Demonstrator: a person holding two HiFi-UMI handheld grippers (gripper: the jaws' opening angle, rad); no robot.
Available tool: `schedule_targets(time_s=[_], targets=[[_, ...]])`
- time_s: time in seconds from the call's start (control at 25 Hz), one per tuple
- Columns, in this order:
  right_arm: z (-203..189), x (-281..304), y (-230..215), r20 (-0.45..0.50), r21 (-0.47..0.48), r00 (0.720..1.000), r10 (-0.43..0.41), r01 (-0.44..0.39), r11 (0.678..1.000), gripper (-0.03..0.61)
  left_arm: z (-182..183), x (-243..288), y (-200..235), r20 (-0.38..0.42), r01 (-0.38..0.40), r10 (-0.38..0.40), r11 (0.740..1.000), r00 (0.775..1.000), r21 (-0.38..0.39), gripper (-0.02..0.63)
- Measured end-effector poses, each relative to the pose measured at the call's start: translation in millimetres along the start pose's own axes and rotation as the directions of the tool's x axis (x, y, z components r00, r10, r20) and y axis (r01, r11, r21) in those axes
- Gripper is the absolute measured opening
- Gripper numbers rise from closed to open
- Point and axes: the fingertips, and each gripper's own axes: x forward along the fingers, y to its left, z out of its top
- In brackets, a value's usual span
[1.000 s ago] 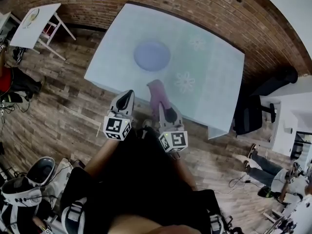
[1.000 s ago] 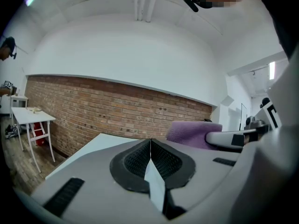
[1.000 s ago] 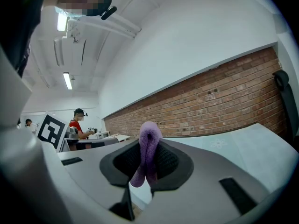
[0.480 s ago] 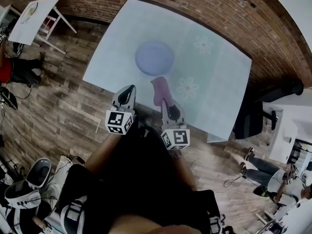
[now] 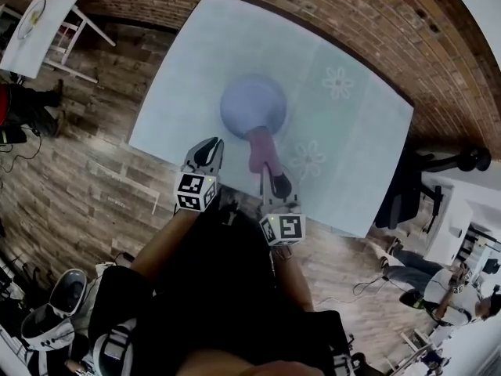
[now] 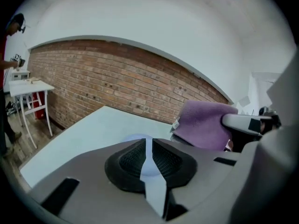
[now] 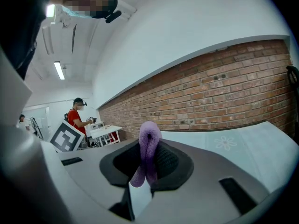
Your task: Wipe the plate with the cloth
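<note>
Most of the plate (image 6: 131, 139) behind the left tongs (image 6: 148, 143), its near rim behind the cloth (image 5: 261, 143) in head view.

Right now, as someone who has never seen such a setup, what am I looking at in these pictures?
There is no robot here: a person holds a two-jaw tool in each hand. The head view looks down from a camera on the person's head. The other two pictures come from cameras riding on each tool, looking along its jaws. On the pale table lies a round bluish plate. The right gripper is clamped on a purple cloth, whose tip reaches towards the plate. The left gripper is shut and empty.
</note>
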Motion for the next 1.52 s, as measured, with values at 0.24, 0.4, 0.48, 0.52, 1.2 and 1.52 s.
schedule_targets(time_s=[0.24, 0.4, 0.48, 0.52, 1.2, 1.52], targets=[[-13.5, 47.8, -10.8, -0.050, 0.003, 0.998, -0.041, 0.041, 0.999, 0.077, -23.3, 57.4, 46.3, -0.117, -0.002, -0.009, 0.996, 0.993, -0.093, 0.038], [-20.7, 74.7, -14.8, -0.063, 0.012, 0.996, -0.056, 0.057, 0.998, 0.077, -39.7, 85.7, 61.3, -0.184, 0.024, -0.044, 0.994, 0.982, -0.108, 0.122], [-22.2, 87.1, -17.5, -0.061, 0.030, 0.996, -0.071, 0.073, 0.997, 0.077, -49.9, 99.3, 65.7, -0.220, 0.036, -0.060, 0.993, 0.974, -0.109, 0.139], [-25.4, 91.4, -19.6, -0.066, 0.029, 0.995, -0.074, 0.076, 0.997, 0.077, -55.2, 106.2, 68.3, -0.237, 0.038, -0.063, 0.993, 0.969, -0.109, 0.145], [-75.0, 110.2, -58.0, -0.140, 0.048, 0.990, -0.010, 0.017, 0.999, 0.077, -127.6, 175.0, 98.1, -0.435, -0.081, -0.010, 0.978, 0.901, -0.191, 0.162], [-76.7, 109.7, -65.3, -0.155, 0.041, 0.988, -0.001, 0.007, 0.999, 0.077, -127.5, 175.5, 98.6, -0.437, -0.072, -0.014, 0.981, 0.900, -0.180, 0.127]])
